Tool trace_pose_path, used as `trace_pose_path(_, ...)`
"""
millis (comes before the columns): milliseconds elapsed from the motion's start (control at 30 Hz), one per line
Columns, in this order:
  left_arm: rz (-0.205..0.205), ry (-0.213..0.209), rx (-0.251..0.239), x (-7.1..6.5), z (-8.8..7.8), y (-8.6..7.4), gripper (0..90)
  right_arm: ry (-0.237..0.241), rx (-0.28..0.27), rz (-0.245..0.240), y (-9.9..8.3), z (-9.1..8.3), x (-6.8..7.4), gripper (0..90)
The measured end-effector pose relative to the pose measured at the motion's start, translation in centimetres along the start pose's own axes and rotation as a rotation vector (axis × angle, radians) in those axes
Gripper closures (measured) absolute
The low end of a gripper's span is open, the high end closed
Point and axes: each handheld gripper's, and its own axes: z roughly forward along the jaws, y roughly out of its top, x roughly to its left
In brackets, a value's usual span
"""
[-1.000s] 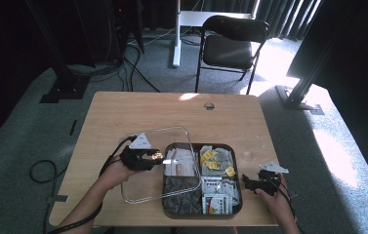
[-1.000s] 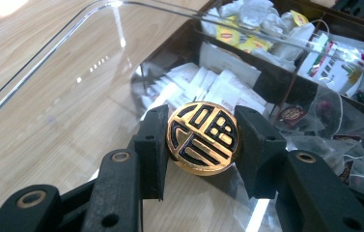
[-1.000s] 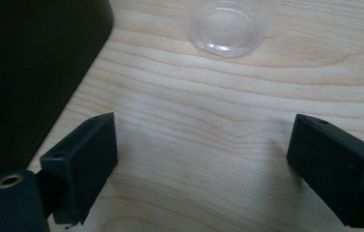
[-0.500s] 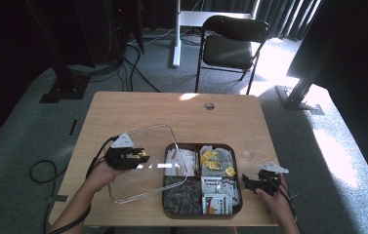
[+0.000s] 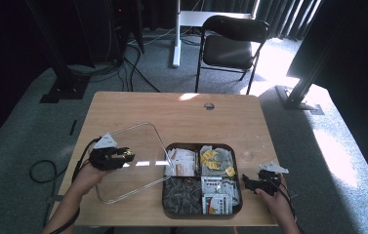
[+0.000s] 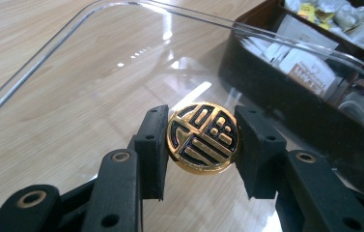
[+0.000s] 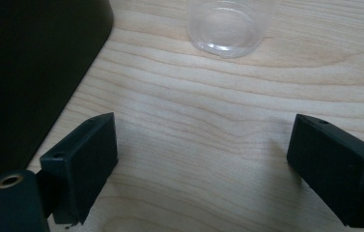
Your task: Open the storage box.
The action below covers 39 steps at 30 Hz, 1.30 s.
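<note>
A pale wooden table [image 5: 137, 109] is standing on grey carpet in a dim room, with sun falling across its far edge. At the near edge, the right gripper [image 5: 251, 182] is resting low on the wood just to the right of the black compartment tray [image 5: 202, 146], its jaws standing wide apart with bare table between them [image 7: 203, 159]. A small clear round cup [image 7: 228, 26] is sitting a little beyond those jaws. The tray itself is holding sachets and packets in its sections. Left of it, the left gripper [image 5: 127, 156] is clamping a round gold-and-black knob [image 6: 203, 137] between its two pads, squeezing it from both sides. That knob is sitting on the clear lid [image 5: 128, 161], which is lying off the tray, to its left, its right edge close against the tray's near wall. Farther back, a black folding chair [image 5: 233, 46] is standing beyond the table, beside a white stand leg [image 5: 176, 34] and trailing cables.
</note>
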Motion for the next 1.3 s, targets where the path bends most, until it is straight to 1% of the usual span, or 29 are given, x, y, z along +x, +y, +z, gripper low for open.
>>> trace_pose_path(167,-0.020,0.034,-0.012,0.5,-0.6,-1.0,58.7,0.000,0.000,0.000,0.0,0.0,0.0,9.9)
trace_pose_path(300,-0.020,0.057,-0.003,1.0,-0.8,-1.5,58.7,0.000,0.000,0.000,0.0,0.0,0.0,9.9)
trace_pose_path(367,-0.030,0.061,-0.004,1.3,-0.8,-1.8,58.7,0.000,0.000,0.000,0.0,0.0,0.0,9.9)
trace_pose_path(567,-0.060,0.085,-0.018,2.0,-0.7,-2.6,58.7,0.000,0.000,0.000,0.0,0.0,0.0,9.9)
trace_pose_path(667,-0.073,0.105,-0.012,2.4,-0.5,-3.0,58.8,0.000,0.000,0.000,0.0,0.0,0.0,9.9)
trace_pose_path(733,-0.080,0.123,-0.004,2.6,-0.1,-3.3,58.7,0.000,0.000,0.000,0.0,0.0,0.0,10.0)
trace_pose_path(800,-0.085,0.131,0.000,2.7,0.2,-3.6,58.8,0.000,0.000,0.000,0.0,0.0,0.0,9.9)
trace_pose_path(933,-0.093,0.158,-0.003,2.7,1.1,-4.1,58.7,0.000,0.000,0.000,0.0,0.0,0.0,9.9)
trace_pose_path(967,-0.100,0.163,-0.005,2.7,1.3,-4.2,58.7,0.000,0.000,0.000,0.0,0.0,0.0,9.9)
trace_pose_path(1133,-0.114,0.212,0.000,2.6,2.7,-4.4,58.7,0.000,0.000,0.000,0.0,0.0,0.0,9.9)
trace_pose_path(1300,-0.118,0.222,0.011,2.7,3.7,-4.3,58.7,0.000,0.000,0.000,0.0,0.0,0.0,9.9)
